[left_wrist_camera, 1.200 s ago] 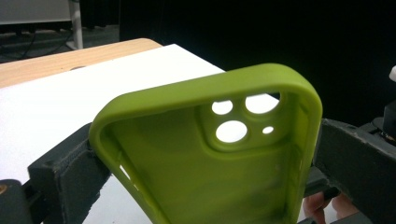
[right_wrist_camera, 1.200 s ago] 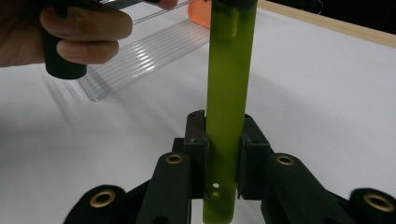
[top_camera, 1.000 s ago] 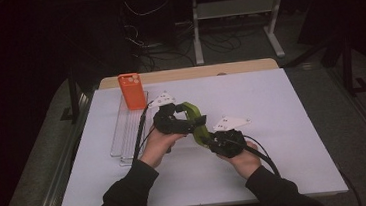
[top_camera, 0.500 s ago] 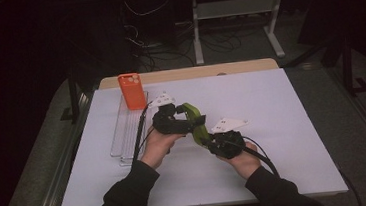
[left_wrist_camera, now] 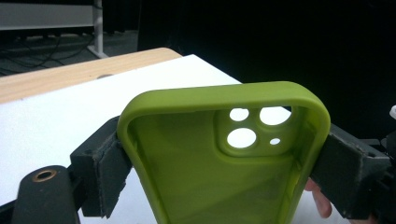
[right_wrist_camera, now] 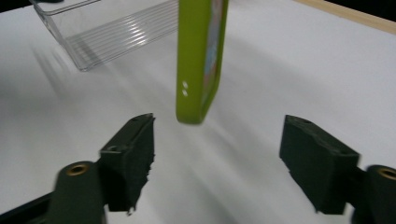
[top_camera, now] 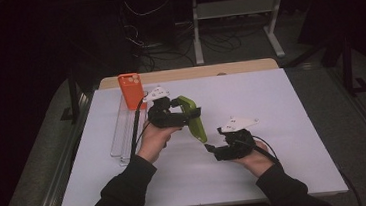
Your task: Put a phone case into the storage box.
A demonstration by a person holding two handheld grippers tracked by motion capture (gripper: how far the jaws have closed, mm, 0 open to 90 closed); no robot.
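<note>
A green phone case (top_camera: 193,117) hangs above the white table, held near its camera-hole end by my left gripper (top_camera: 188,113). In the left gripper view the two pads (left_wrist_camera: 108,163) press on the case's (left_wrist_camera: 219,154) long sides, having just closed onto it. My right gripper (top_camera: 209,148) sits just below and right of the case's lower end. Its jaws have just been opening and now stand wide, with the case's (right_wrist_camera: 200,56) corner hanging free beyond them and nothing touching its pads (right_wrist_camera: 135,147). An orange phone case (top_camera: 131,90) stands upright in a clear tray.
The clear plastic tray (top_camera: 121,133) lies along the left side of the white table mat (top_camera: 271,105). A wooden strip (top_camera: 208,71) runs along the far edge. Cables trail from both grippers, and dark floor with a metal stand lies beyond.
The right gripper has let go of the green case's lower end and drawn back slightly. The left gripper now holds the case alone at its upper end.
</note>
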